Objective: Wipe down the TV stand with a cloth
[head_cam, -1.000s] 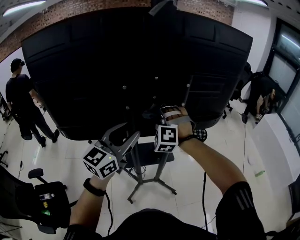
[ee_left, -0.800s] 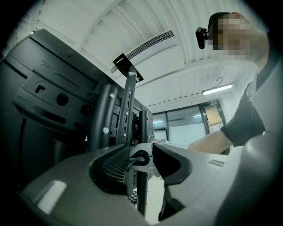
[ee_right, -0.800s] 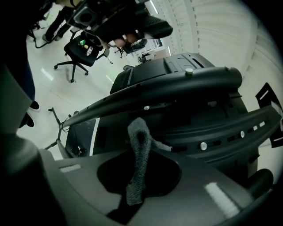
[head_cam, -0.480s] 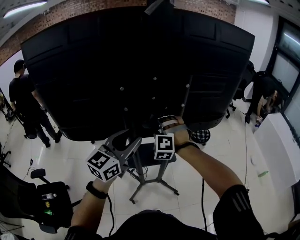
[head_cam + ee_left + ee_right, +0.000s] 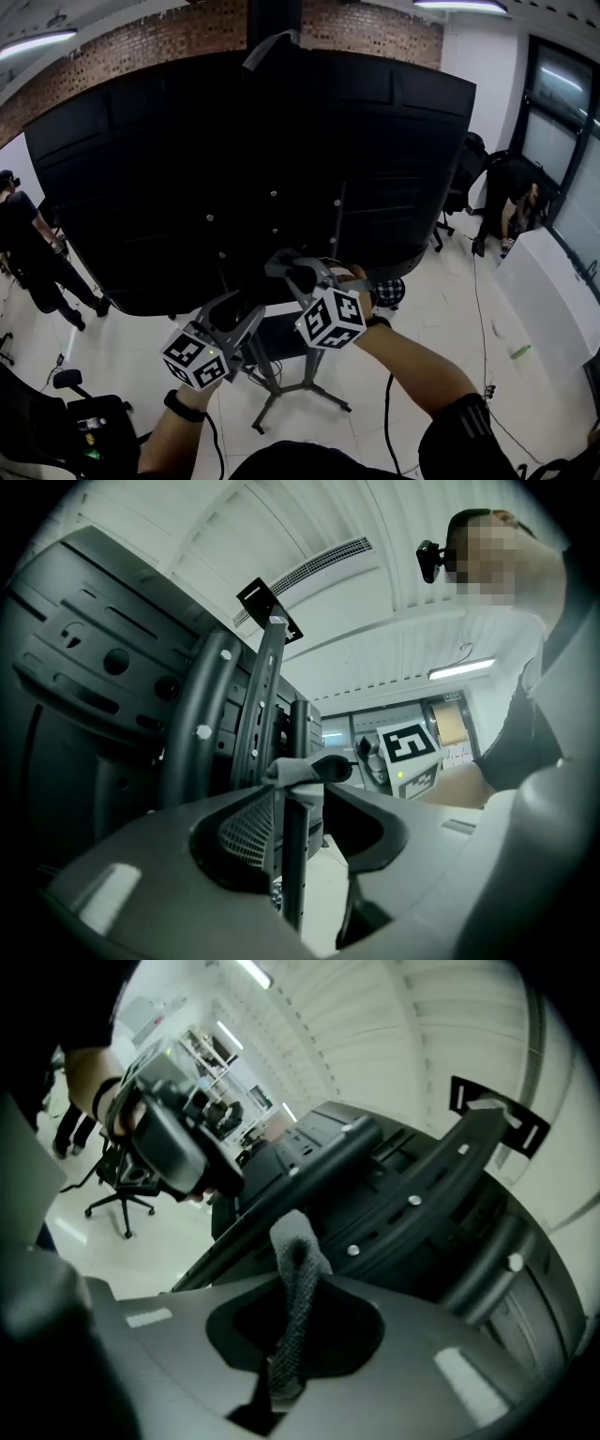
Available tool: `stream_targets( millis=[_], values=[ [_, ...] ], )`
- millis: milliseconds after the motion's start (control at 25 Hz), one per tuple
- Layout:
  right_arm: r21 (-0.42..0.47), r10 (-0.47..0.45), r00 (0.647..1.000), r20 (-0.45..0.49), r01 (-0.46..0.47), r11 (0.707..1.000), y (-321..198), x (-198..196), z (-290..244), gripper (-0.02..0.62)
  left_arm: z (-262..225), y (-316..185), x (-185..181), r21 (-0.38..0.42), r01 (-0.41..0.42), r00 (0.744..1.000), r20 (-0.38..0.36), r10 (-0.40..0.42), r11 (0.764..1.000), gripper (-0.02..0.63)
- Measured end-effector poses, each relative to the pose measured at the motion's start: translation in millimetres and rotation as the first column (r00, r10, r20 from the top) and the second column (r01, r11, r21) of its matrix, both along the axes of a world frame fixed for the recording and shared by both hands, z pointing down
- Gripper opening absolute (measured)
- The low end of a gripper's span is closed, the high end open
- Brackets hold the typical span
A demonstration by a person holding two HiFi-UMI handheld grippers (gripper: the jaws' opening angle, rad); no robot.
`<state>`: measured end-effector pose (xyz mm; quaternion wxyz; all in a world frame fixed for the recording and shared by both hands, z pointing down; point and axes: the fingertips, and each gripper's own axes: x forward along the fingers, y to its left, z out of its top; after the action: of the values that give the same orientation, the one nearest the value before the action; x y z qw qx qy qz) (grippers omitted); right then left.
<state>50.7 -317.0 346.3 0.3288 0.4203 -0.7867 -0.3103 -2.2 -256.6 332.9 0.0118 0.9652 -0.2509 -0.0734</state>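
brick wall [image 5: 366, 23], bystander in black [image 5: 28, 248], crouching person [image 5: 511, 192], office chair [image 5: 120, 1190]

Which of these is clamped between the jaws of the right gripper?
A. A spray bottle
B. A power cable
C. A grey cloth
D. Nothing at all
C: the right gripper view shows a grey cloth pinched between the jaws of the right gripper, with its free end sticking up.
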Motion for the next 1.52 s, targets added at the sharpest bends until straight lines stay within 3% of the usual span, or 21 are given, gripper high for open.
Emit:
stream_targets(
  millis=[120,240,520,760,1080,1240,1520],
  values=[
    [0.060,0.015,0.995,0.103,-0.021,0.998,11,29,-42,0.025,-16,5,15,0.029,-0.029,0.999,-0.026,0.030,0.999,0.186],
    [0.143,0.038,0.990,0.134,-0.058,0.988,18,58,-73,0.025,-31,12,30,0.061,-0.048,0.999,-0.015,0.049,0.997,0.186],
    [0.313,0.075,0.971,0.228,-0.146,0.939,30,119,-148,0.025,-66,17,67,0.133,-0.103,0.994,-0.012,0.105,0.986,0.186],
    [0.322,0.151,0.966,0.209,-0.214,0.922,-1,152,-152,0.025,-76,15,100,0.154,-0.136,0.990,-0.002,0.138,0.979,0.186],
    [0.313,0.133,0.981,0.141,-0.171,0.934,-45,153,-129,0.025,-67,5,119,0.133,-0.133,0.991,0.022,0.131,0.982,0.186],
    [0.340,0.136,0.984,0.119,-0.169,0.925,-45,162,-127,0.025,-63,0,124,0.127,-0.127,0.992,0.028,0.124,0.984,0.186],
    [0.317,0.214,0.961,0.173,-0.260,0.912,-46,217,-126,0.025,-58,-1,144,0.117,-0.155,0.988,0.032,0.153,0.981,0.186]
  ],
)
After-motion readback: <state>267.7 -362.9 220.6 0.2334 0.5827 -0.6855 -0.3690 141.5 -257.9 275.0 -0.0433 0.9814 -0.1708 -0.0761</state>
